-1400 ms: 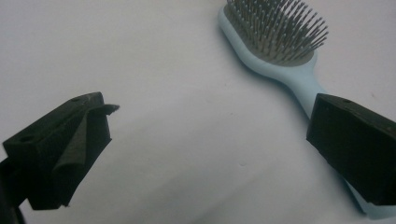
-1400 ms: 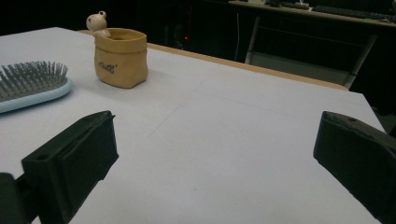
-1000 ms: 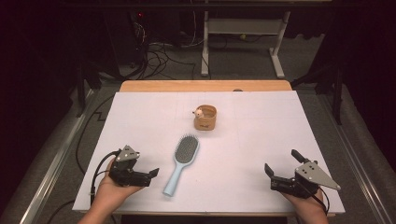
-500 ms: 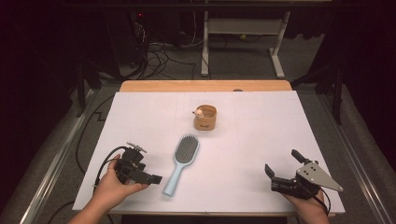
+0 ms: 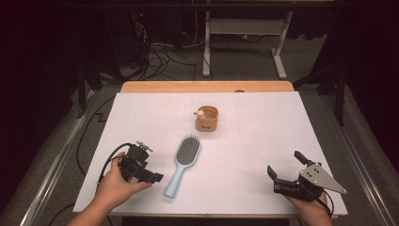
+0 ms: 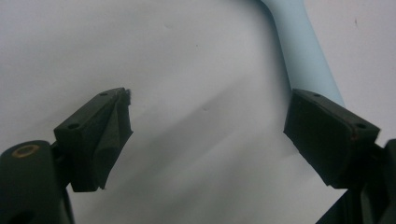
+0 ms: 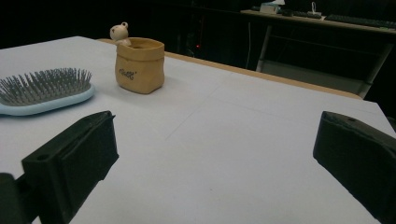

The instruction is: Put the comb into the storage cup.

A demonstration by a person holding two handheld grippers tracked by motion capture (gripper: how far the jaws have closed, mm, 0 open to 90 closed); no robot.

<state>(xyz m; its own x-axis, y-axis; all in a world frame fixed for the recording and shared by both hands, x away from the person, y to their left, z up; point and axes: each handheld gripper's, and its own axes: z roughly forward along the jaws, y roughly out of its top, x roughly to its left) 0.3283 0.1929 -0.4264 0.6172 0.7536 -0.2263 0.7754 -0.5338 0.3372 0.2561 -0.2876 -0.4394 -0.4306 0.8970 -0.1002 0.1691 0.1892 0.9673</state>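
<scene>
- L gripper (image 5: 157, 178) at near-left of the counter (image 5: 263, 141), held in person's left hand (image 5: 115, 186), pointing right toward the hairbrush (image 5: 183, 164) handle.
- L jaws have just been closing; in left gripper view they stand apart w/ bare counter between them, nothing clamped. Pads (image 6: 109, 135) not pressing on anything.
- Left gripper view: light-blue hairbrush handle (image 6: 303, 51) runs down from the top and passes behind the right-hand jaw; can't tell if it touches that jaw. Handle is not between the jaws.
- Hairbrush lies flat on white counter, bristles up, head toward far side, handle toward near edge, slightly slanted. Just right of the L gripper, roughly mid-counter left-to-right.
- R gripper (image 5: 286, 172) at near-right corner of counter, in person's right hand (image 5: 313, 207), grey three-cornered plate on top. Jaws wide, nothing between them; well apart from hairbrush.
- Right gripper view: both black jaws spread at bottom corners, counter between; hairbrush head (image 7: 44, 91) at left, bristles up.
- Small tan pouch (image 5: 207, 118) stands upright beyond the hairbrush head, near but apart from it; a little bear figure (image 5: 201, 113) peeks out at its left rim. Dark print on pouch front, too small to read.
- Counter's far edge shows a wood strip (image 5: 207, 86); cables on floor behind.
</scene>
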